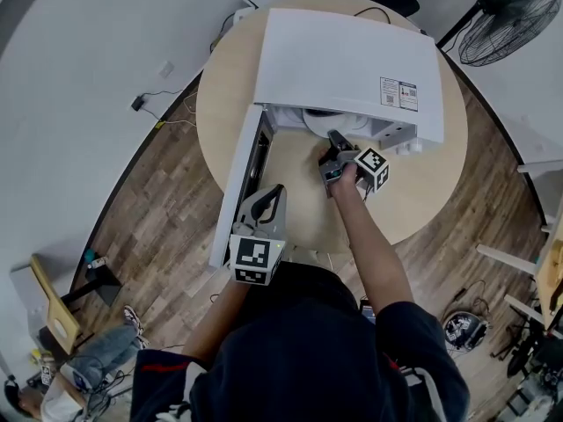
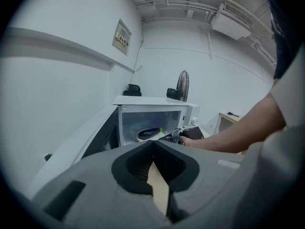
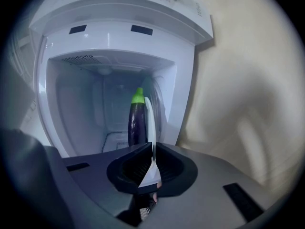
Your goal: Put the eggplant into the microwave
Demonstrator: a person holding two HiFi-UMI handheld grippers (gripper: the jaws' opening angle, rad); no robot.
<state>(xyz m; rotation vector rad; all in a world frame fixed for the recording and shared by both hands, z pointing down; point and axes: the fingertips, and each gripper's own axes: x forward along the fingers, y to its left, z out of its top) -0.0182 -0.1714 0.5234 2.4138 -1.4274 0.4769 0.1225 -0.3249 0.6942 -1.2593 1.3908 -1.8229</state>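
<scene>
A dark purple eggplant with a green cap lies on a white plate inside the open white microwave. My right gripper is at the oven's mouth, shut on the plate's near rim. From the left gripper view the eggplant rests in the cavity, with the right gripper just in front of it. The microwave door swings out to the left. My left gripper hangs low beside that door, shut and holding nothing.
The microwave stands on a round wooden table with bare tabletop in front of it. A floor fan stands at the back right. Cables and a plug lie on the floor to the left.
</scene>
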